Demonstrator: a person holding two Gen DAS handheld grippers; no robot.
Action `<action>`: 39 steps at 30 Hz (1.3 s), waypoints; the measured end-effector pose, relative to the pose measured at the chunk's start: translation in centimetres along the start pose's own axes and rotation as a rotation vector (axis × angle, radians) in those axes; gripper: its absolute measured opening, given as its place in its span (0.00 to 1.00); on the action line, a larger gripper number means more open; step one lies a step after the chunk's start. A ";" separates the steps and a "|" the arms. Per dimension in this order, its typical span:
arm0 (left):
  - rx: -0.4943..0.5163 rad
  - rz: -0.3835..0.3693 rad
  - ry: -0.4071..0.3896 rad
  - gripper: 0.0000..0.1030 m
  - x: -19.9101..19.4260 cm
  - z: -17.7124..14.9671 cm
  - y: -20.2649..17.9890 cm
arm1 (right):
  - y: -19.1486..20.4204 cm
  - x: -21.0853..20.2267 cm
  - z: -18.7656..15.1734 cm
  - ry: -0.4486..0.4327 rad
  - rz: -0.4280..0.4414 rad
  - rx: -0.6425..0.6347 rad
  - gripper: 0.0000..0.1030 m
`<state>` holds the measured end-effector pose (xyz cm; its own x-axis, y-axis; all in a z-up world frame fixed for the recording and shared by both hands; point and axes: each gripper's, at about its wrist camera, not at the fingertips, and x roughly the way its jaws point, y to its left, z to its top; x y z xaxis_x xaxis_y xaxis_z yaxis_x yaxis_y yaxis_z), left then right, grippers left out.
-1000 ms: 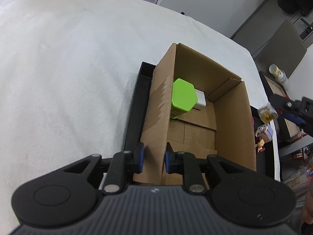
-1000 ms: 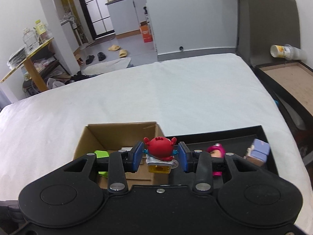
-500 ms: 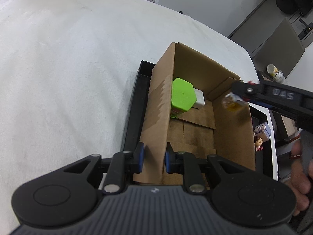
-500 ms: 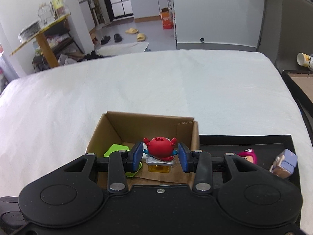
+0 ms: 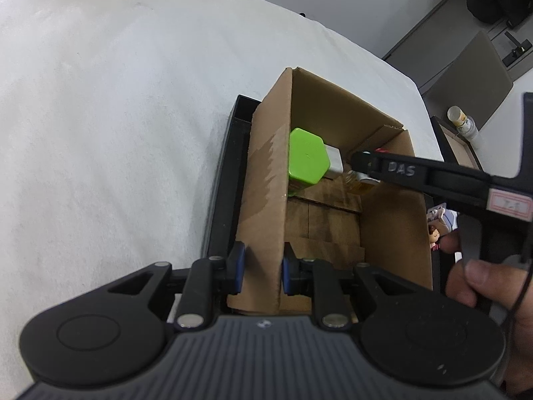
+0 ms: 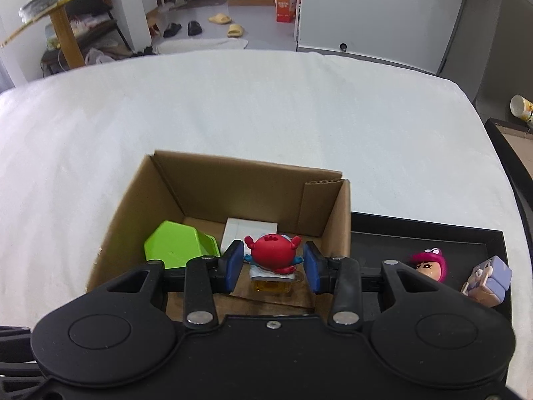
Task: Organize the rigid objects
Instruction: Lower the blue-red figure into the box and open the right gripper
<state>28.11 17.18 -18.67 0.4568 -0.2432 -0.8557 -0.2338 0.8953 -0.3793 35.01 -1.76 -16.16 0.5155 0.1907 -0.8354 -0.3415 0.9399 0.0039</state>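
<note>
A cardboard box sits in a black tray on a white-covered table, filling the centre of the left wrist view. At the bottom centre of that frame the left gripper is clamped on the box's near-left wall, one blue pad on each side of the cardboard.

Inside the box, in the middle of the frame, a green hexagonal block lies against the left wall with a white block touching its right side.

From the right edge of the frame the right gripper reaches in over the box, a hand at lower right grasping its handle. Its pads press the sides of a red crab figure on a clear amber base, seen just below centre in the right wrist view. The crab hangs inside the box, just in front of the white block and right of the green block; whether its base touches the floor of the box cannot be made out.

At the lower right of the right wrist view, two more figures lie in the open part of the tray beside the box: a pink-haired one and, just to its right, a lilac one. A pale cup lies beyond the table at the right edge.
</note>
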 end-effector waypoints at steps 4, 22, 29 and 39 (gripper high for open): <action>-0.003 -0.006 0.002 0.20 0.0 -0.1 0.1 | 1.2 0.4 -0.3 0.009 -0.023 -0.047 0.38; -0.009 -0.002 -0.009 0.21 -0.3 -0.2 0.2 | 0.5 -2.7 -0.2 -0.018 -0.015 -0.034 0.45; -0.013 0.012 -0.016 0.21 -0.5 -0.2 -0.1 | -0.8 -4.7 -0.7 -0.045 0.011 -0.029 0.46; -0.015 0.026 -0.018 0.21 -0.6 -0.3 -0.4 | -3.8 -7.2 -2.2 -0.077 0.048 0.010 0.48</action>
<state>27.70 16.90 -18.13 0.4659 -0.2128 -0.8589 -0.2588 0.8954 -0.3623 30.88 -7.37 -11.35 0.5578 0.2563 -0.7895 -0.3597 0.9318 0.0483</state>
